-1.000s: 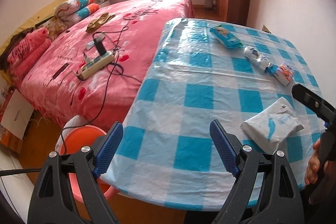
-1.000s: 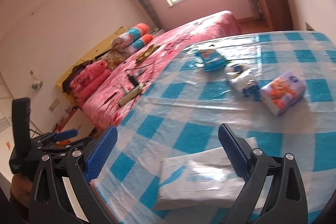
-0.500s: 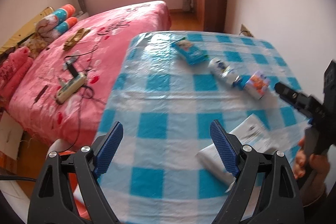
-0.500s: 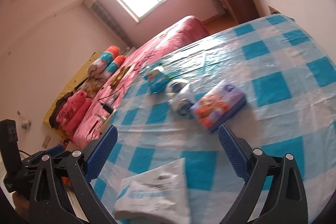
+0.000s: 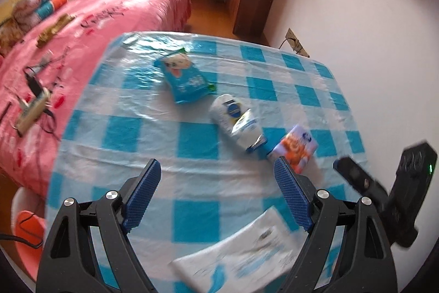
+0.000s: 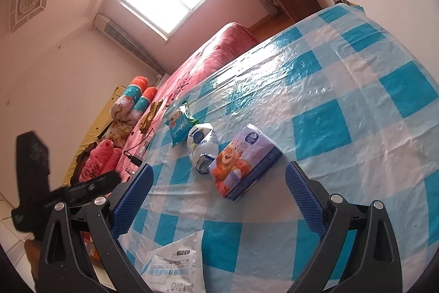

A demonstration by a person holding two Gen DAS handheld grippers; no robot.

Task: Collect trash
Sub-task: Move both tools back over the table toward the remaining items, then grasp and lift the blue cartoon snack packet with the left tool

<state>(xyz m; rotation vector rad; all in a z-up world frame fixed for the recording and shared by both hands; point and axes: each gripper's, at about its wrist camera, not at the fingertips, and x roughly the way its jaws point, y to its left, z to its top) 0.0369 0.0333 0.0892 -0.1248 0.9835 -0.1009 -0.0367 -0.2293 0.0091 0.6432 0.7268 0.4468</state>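
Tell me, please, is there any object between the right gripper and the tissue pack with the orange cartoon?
Nothing visible blocks it. The right gripper is open, and only bare checkered tablecloth shows between it and the tissue pack. The crumpled white bag touches the pack's far left side.

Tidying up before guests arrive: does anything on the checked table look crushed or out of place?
Yes. The white bottle lies on its side, crumpled, between the blue snack bag and the tissue pack. Nothing looks spilled.
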